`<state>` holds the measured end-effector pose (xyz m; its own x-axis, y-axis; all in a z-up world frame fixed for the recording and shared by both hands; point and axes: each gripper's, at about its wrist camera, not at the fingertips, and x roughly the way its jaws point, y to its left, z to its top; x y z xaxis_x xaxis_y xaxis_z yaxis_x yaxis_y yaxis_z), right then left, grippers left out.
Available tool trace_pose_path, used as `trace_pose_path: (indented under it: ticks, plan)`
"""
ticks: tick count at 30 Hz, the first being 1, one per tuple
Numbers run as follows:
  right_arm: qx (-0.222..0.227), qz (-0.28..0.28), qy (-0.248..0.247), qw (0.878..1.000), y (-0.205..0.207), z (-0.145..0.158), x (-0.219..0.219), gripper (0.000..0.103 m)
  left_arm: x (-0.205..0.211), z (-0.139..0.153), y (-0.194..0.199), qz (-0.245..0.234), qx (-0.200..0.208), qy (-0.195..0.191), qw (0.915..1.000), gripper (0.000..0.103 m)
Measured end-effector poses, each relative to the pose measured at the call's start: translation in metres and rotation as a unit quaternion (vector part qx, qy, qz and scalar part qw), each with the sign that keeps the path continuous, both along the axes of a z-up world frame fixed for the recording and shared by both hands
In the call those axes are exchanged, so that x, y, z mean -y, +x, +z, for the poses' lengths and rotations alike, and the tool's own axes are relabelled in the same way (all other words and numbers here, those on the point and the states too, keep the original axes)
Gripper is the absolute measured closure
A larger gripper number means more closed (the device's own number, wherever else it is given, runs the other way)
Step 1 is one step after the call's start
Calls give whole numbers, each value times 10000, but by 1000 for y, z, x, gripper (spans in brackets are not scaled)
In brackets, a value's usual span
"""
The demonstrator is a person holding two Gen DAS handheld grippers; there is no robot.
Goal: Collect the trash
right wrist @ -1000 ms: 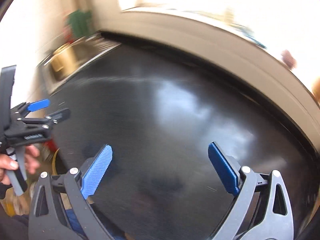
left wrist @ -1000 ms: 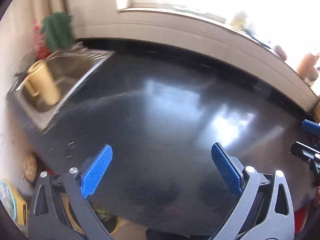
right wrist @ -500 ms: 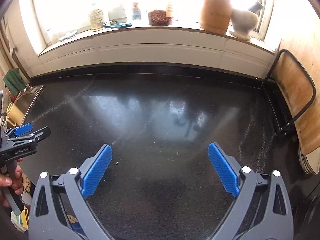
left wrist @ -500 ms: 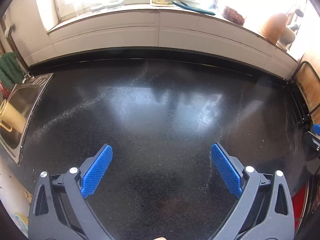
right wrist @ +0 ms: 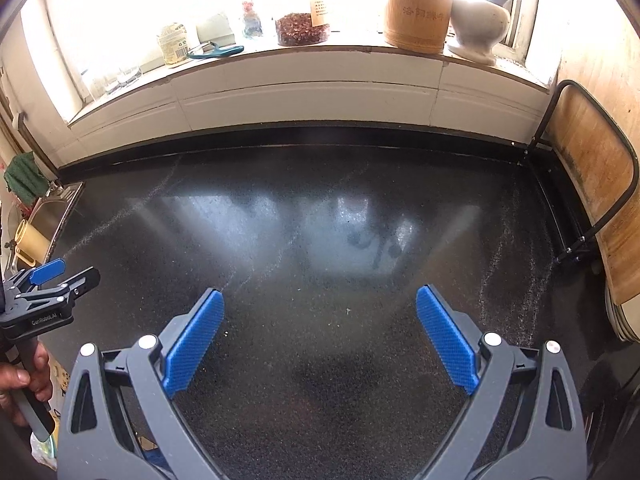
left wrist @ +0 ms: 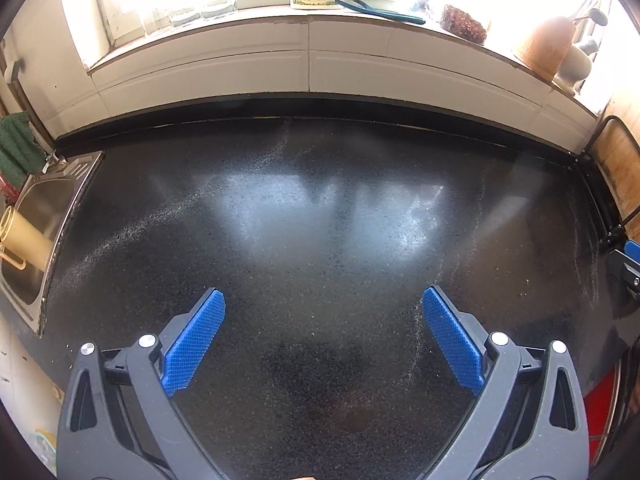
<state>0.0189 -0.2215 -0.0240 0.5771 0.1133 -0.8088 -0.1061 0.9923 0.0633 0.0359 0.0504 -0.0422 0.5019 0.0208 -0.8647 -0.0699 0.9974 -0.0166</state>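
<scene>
My left gripper [left wrist: 322, 300] is open and empty above the black speckled countertop [left wrist: 320, 220]. My right gripper [right wrist: 320, 300] is open and empty above the same countertop [right wrist: 320, 232]. The left gripper also shows at the left edge of the right wrist view [right wrist: 60, 276], held in a hand. A bit of the right gripper shows at the right edge of the left wrist view [left wrist: 628, 264]. I see no trash on the countertop, only small crumbs [right wrist: 349, 311] and pale dust streaks.
A steel sink [left wrist: 40, 216] with a yellow jug [left wrist: 24, 236] sits at the left. The windowsill [right wrist: 280, 52] holds a jar, blue scissors [right wrist: 216, 51], a wooden holder [right wrist: 416, 4] and a white mortar [right wrist: 480, 20]. A wooden board in a black rack [right wrist: 592, 184] stands at the right.
Both views have swung right from the sink to face the windowsill squarely and have steadied. Both grippers stay open and empty.
</scene>
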Motion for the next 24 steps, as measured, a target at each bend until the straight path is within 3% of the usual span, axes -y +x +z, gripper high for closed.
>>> trace_pose_path:
  ticks: [24]
  plan:
    - [-129, 3, 98, 9999, 6, -8, -4, 9, -4, -4, 6, 32, -57, 52, 10000, 7]
